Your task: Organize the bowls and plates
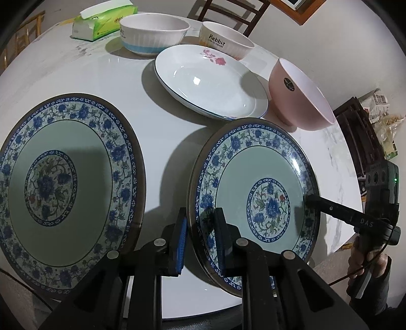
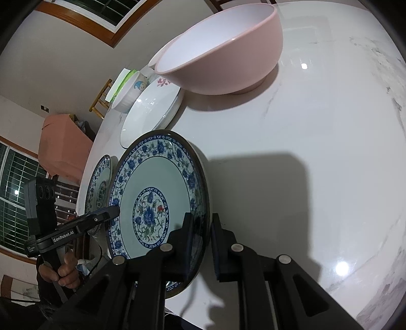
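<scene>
the left gripper (image 1: pixel 199 238) grasps the near rim of a blue flower plate (image 1: pixel 256 203), one black finger on each side of the rim. the right gripper (image 2: pixel 200 243) is clenched on the other side of the same plate, its fingers pinching the rim too. the plate is tilted up between the two grippers, over the table (image 1: pixel 165 142). a hand (image 2: pixel 64 273) holds the left gripper's handle, and another hand (image 1: pixel 368 264) holds the right one.

just beside it, a second blue flower plate (image 1: pixel 63 187) sits on the table, a little apart. farther back lies a white plate (image 1: pixel 210 81) with a pink rose and a thin dark rim. beside that plate stands a pink bowl (image 1: pixel 299 94), white inside. behind the white plate are two more bowls: a ribbed bowl (image 1: pixel 152 33) with a blue band, and a bowl with the word "rabbit" (image 1: pixel 225 38). a green pack of tissues (image 1: pixel 104 20) lies at the far edge.

the table is round, white and shiny, with faint grey marble lines and bright spots of light on it. dark shadows fall across it. around the table are wooden chairs (image 1: pixel 228 10), a pale wall, a wood-framed window (image 2: pixel 76 22) and a pink cloth (image 2: pixel 63 149) over something.
</scene>
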The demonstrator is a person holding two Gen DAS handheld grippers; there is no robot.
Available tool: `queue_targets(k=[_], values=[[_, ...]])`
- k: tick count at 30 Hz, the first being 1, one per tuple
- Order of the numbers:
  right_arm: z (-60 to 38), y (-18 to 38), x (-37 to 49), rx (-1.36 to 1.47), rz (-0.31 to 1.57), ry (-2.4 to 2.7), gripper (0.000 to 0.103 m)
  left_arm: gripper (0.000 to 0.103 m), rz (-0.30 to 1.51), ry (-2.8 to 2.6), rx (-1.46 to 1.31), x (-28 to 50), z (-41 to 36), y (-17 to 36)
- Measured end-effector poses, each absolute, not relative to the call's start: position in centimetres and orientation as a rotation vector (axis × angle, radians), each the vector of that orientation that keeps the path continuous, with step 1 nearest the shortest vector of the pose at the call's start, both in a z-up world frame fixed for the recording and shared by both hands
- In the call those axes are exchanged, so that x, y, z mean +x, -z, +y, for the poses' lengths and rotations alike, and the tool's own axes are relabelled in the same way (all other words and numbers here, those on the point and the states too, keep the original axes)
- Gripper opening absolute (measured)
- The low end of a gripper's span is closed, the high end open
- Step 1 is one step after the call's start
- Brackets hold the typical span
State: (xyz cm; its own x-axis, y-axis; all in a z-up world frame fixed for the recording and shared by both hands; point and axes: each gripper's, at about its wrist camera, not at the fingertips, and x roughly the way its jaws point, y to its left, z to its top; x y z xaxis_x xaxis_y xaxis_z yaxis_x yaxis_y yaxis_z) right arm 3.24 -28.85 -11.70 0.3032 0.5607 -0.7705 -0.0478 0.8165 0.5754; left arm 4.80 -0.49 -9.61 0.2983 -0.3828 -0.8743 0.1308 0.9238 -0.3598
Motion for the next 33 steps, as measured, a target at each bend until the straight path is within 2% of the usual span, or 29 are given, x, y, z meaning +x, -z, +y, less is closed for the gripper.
queue_targets(k=[18,33], values=[[-25.9,9.2,4.5,0.458,1.183,-0.451,0.014,0.016,1.164,0.307,-0.26,4.5,2.7,7.3],[-17.0,7.1,7.8,0.39,1.194,-0.575,0.014,0.016,1.097,0.186,-0.291,4.1,10.9,4.3]])
